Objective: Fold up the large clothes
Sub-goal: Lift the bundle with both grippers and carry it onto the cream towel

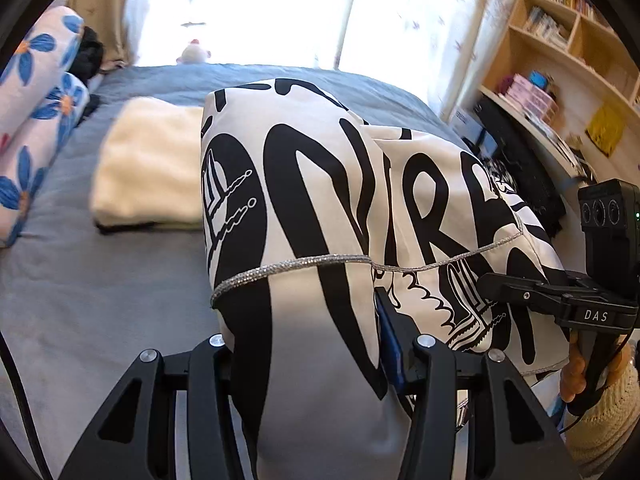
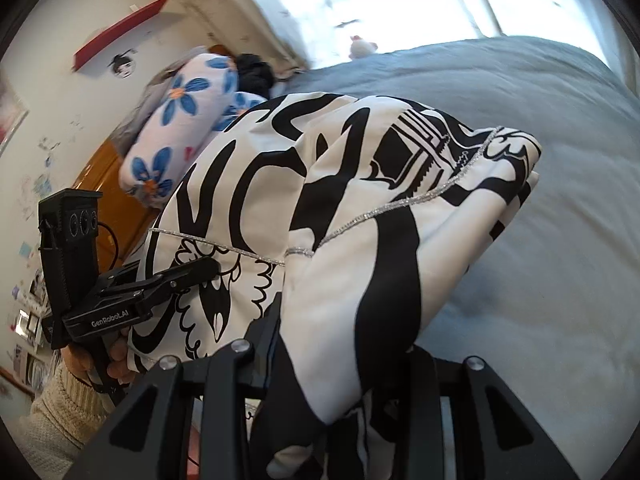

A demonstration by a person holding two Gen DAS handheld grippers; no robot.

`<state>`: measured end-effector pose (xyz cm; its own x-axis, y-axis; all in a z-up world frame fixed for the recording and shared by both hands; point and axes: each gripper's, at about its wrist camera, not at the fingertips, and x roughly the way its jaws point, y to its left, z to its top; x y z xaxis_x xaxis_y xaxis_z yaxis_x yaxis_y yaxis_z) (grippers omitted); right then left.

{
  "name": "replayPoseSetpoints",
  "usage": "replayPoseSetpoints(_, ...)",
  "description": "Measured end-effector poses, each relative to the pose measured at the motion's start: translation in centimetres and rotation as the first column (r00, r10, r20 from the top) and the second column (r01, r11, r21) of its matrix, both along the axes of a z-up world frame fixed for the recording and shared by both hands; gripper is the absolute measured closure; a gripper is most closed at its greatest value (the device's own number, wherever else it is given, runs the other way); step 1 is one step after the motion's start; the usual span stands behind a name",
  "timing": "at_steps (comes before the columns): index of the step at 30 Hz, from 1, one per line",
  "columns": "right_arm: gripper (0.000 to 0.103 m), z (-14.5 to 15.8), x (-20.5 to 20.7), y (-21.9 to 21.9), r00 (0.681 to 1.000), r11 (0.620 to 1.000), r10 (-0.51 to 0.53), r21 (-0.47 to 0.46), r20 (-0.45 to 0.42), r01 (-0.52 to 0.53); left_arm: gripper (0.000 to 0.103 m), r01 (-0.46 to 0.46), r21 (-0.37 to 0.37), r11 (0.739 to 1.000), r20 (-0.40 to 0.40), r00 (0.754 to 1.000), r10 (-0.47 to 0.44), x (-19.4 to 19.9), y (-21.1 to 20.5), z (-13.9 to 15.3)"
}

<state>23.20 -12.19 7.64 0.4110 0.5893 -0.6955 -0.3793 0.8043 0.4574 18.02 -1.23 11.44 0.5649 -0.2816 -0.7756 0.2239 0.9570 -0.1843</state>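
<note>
Two tools, each clamped on one black-and-white printed garment (image 1: 320, 208), hold it bunched above a grey bed (image 1: 100, 288): the left tool (image 1: 316, 360) at lower centre, the right tool (image 1: 492, 284) at right. One folded cream towel (image 1: 148, 168) and two flowered pillows (image 1: 36, 92) lie at left.

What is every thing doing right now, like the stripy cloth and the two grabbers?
Black-and-white printed garment: lifted, bunched, gripped by both grippers.
Left gripper: shut on the garment.
Right gripper: shut on the garment.
Cream folded garment: lying flat on the bed.
Grey bed cover: spread out.
Flowered pillows: stacked at the bed's edge.
</note>
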Motion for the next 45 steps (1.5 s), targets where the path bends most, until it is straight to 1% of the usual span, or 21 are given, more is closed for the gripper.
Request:
replayPoseSetpoints(3, 0.070, 1.9, 1.7, 3.6, 0.999, 0.999, 0.033, 0.009, 0.030, -0.033, 0.056, -0.023, 0.010, 1.000, 0.032, 0.999, 0.022, 1.0, 3.9, 2.5)
replayPoseSetpoints(6, 0.070, 3.6, 4.5, 6.8, 0.997, 0.998, 0.050, 0.025, 0.057, -0.052, 0.056, -0.022, 0.038, 0.999, 0.074, 0.997, 0.019, 3.1, 7.5, 5.1)
replayPoseSetpoints(8, 0.070, 4.7, 7.0, 9.2, 0.995, 0.998, 0.055, 0.033, 0.081, -0.058, 0.056, -0.020, 0.053, 0.998, 0.099, 0.995, 0.014, 5.6, 10.1, 6.8)
replayPoseSetpoints(11, 0.070, 5.6, 10.9, 12.1, 0.993, 0.997, 0.048, 0.052, 0.111, -0.054, 0.056, -0.007, 0.080, 0.997, 0.132, 0.991, -0.004, 10.1, 12.8, 8.4)
replayPoseSetpoints(13, 0.070, 5.4, 14.1, 13.9, 0.991, 0.996, 0.037, 0.075, 0.126, -0.047, 0.056, 0.001, 0.088, 0.996, 0.138, 0.990, -0.013, 13.5, 14.8, 8.6)
replayPoseSetpoints(16, 0.070, 4.1, 18.6, 15.9, 0.992, 0.994, 0.016, 0.108, 0.128, -0.030, 0.056, 0.016, 0.107, 0.994, 0.127, 0.991, -0.029, 19.1, 17.0, 8.1)
replayPoseSetpoints(20, 0.070, 0.2, 24.8, 17.9, 0.994, 0.988, -0.016, 0.151, 0.113, -0.001, 0.055, 0.036, 0.140, 0.989, 0.111, 0.993, -0.051, 26.2, 19.0, 5.1)
replayPoseSetpoints(21, 0.070, -1.2, 26.4, 18.3, 0.995, 0.987, -0.023, 0.160, 0.102, 0.006, 0.055, 0.044, 0.143, 0.989, 0.094, 0.994, -0.058, 28.4, 19.8, 3.7)
replayPoseSetpoints(23, 0.070, -4.2, 29.4, 19.1, 0.997, 0.984, -0.031, 0.179, 0.067, 0.018, 0.055, 0.049, 0.135, 0.990, 0.065, 0.996, -0.058, 31.2, 20.9, 1.4)
replayPoseSetpoints(25, 0.070, -7.4, 31.7, 19.9, 0.999, 0.986, -0.030, 0.163, 0.039, 0.023, 0.055, 0.044, 0.129, 0.991, 0.014, 0.999, -0.047, 34.2, 22.3, -2.6)
replayPoseSetpoints(26, 0.070, -9.5, 32.9, 20.3, 0.999, 0.988, -0.035, 0.151, 0.011, 0.033, 0.052, 0.042, 0.124, 0.991, -0.005, 0.999, -0.042, 35.2, 22.9, -4.1)
replayPoseSetpoints(27, 0.070, -11.3, 33.6, 20.6, 0.999, 0.990, -0.042, 0.134, -0.010, 0.043, 0.048, 0.023, 0.117, 0.993, -0.042, 0.999, -0.018, 36.6, 24.0, -6.5)
replayPoseSetpoints(28, 0.068, -13.0, 34.1, 20.5, 0.998, 0.990, -0.052, 0.128, -0.020, 0.054, 0.038, 0.000, 0.083, 0.997, -0.055, 0.998, 0.005, 37.5, 25.3, -8.6)
replayPoseSetpoints(29, 0.066, -14.4, 34.5, 20.2, 0.998, 0.985, -0.056, 0.159, -0.028, 0.060, 0.028, -0.015, 0.057, 0.998, -0.046, 0.999, 0.018, 37.9, 26.0, -9.6)
replayPoseSetpoints(31, 0.062, -15.8, 34.6, 19.4, 0.998, 0.973, -0.048, 0.226, -0.028, 0.053, 0.026, -0.018, -0.066, 0.998, -0.006, 1.000, 0.018, 37.9, 27.9, -11.1)
replayPoseSetpoints(33, 0.060, -15.6, 34.4, 19.5, 1.000, 0.977, -0.019, 0.210, -0.010, 0.021, 0.025, -0.008, -0.099, 0.995, 0.009, 1.000, 0.009, 37.6, 28.4, -11.6)
replayPoseSetpoints(36, 0.053, -14.0, 33.9, 20.0, 1.000, 0.991, 0.002, 0.134, -0.007, -0.001, 0.022, -0.018, -0.060, 0.998, 0.029, 0.999, 0.020, 37.4, 28.4, -11.0)
replayPoseSetpoints(40, 0.052, -11.8, 32.3, 18.8, 1.000, 1.000, -0.014, 0.023, -0.004, 0.014, 0.022, -0.071, 0.031, 0.997, 0.042, 0.997, 0.070, 36.4, 28.0, -8.8)
replayPoseSetpoints(41, 0.052, -11.0, 31.8, 18.2, 1.000, 1.000, -0.022, 0.011, 0.009, 0.022, 0.022, -0.082, 0.046, 0.996, 0.051, 0.996, 0.079, 35.7, 28.2, -8.3)
replayPoseSetpoints(43, 0.052, -9.9, 30.3, 16.7, 0.998, 0.999, -0.043, -0.009, 0.056, 0.043, 0.024, -0.119, 0.089, 0.989, 0.099, 0.989, 0.110, 33.8, 27.9, -6.0)
replayPoseSetpoints(45, 0.052, -8.3, 28.8, 15.9, 0.991, 0.996, -0.069, -0.043, 0.115, 0.074, 0.027, -0.126, 0.088, 0.988, 0.142, 0.983, 0.113, 31.9, 27.5, -4.2)
